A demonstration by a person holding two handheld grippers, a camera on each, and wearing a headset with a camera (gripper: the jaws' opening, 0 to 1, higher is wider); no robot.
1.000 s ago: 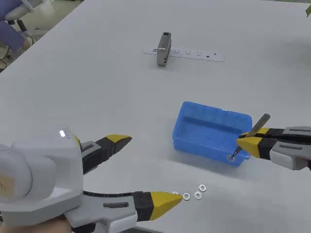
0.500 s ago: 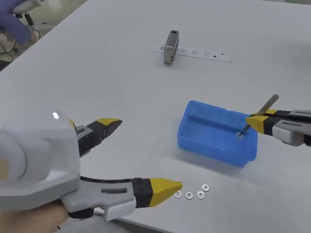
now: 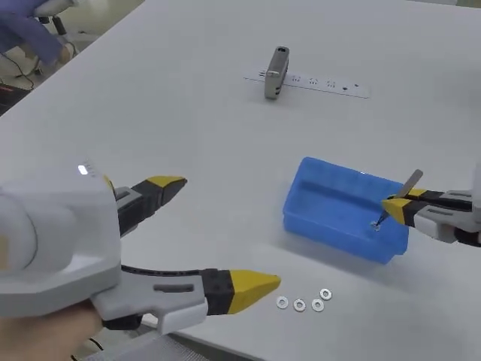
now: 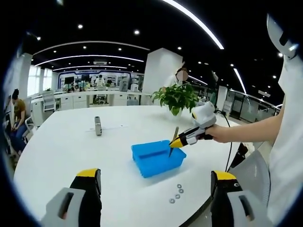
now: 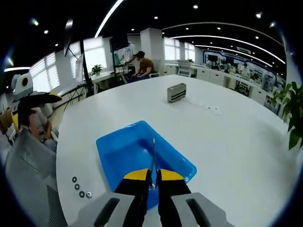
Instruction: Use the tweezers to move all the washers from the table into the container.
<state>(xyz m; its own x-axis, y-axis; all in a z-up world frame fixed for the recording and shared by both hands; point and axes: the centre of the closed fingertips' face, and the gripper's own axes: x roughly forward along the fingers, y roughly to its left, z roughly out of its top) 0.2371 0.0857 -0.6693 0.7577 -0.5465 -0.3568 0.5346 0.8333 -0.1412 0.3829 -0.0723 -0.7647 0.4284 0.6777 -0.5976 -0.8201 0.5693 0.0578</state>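
Tweezers (image 3: 411, 180) pinched btwn R gripper (image 3: 388, 204) jaws — tips over container (image 3: 323, 197).

grey block (image 3: 276, 72) on marked white strip (image 3: 331, 84); potted plant (image 4: 176, 98) far back

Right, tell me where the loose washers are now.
In the head view the four loose washers lie near the front edge of the table, just in front of the blue container and right of the left tool.
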